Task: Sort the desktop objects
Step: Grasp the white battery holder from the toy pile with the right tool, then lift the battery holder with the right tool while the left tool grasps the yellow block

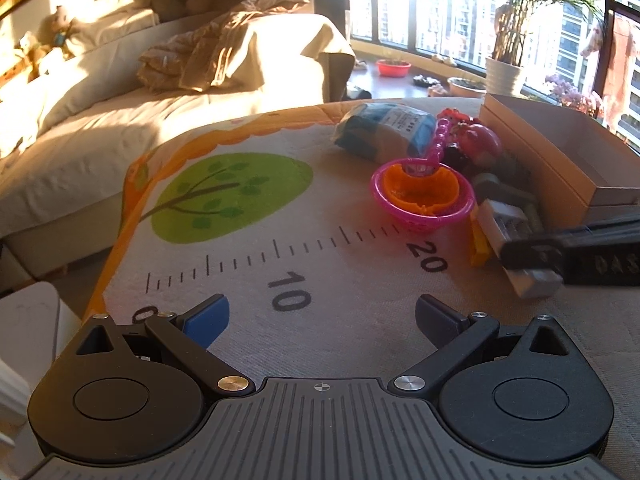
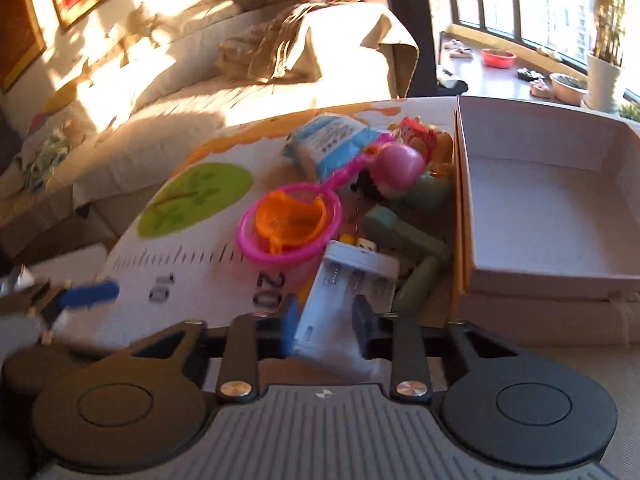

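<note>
Between the two fingers of the right tongs [image 2: 326,322] sits a white battery holder [image 2: 352,280], its near end wedged against both pads while its far end points toward the toy pile; the jaws are nearly closed upon it. Just beyond lies a pink sieve [image 2: 288,226] holding an orange cup [image 2: 290,216], with green blocks [image 2: 416,256] beside an open cardboard box [image 2: 536,208] to the right. Over the printed ruler mat [image 1: 240,240] on the table, the left tongs [image 1: 322,316] hang wide open and empty, well apart from the battery holder [image 1: 504,224], which lies off to their right.
</note>
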Demonstrator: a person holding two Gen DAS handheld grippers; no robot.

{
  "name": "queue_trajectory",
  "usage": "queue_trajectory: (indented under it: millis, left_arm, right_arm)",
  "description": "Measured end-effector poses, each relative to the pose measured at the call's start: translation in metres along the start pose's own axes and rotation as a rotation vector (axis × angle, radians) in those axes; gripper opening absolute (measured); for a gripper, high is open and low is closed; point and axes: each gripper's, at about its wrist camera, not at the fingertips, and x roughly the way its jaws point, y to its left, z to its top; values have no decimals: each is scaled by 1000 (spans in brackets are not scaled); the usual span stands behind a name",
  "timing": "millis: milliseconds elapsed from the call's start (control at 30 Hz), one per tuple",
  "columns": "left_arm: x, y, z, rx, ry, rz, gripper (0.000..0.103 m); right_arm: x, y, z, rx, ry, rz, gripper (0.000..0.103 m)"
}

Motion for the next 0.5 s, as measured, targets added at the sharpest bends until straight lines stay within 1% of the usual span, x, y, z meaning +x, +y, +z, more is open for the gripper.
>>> queue_trajectory:
  millis: [33, 100, 167, 267, 500]
  left_arm:
    - [0, -1, 0, -1, -1, -4, 102]
    - [-1, -3, 1, -1, -3, -12, 102]
    - [-2, -5, 1, 0, -8, -19, 102]
    - [-3, -7, 3, -7, -18, -37, 102]
    - [11, -23, 23, -29, -46, -86, 102]
  right_arm:
    - [-5, -1, -5, -16, 4, 1, 19]
    - [-13, -6, -16, -26, 30, 0, 18]
    - [-26, -14, -28, -34, 31, 6, 18]
    - [-48, -31, -44, -33, 27, -22, 18]
    - [-87, -82, -69, 60, -22, -169, 18]
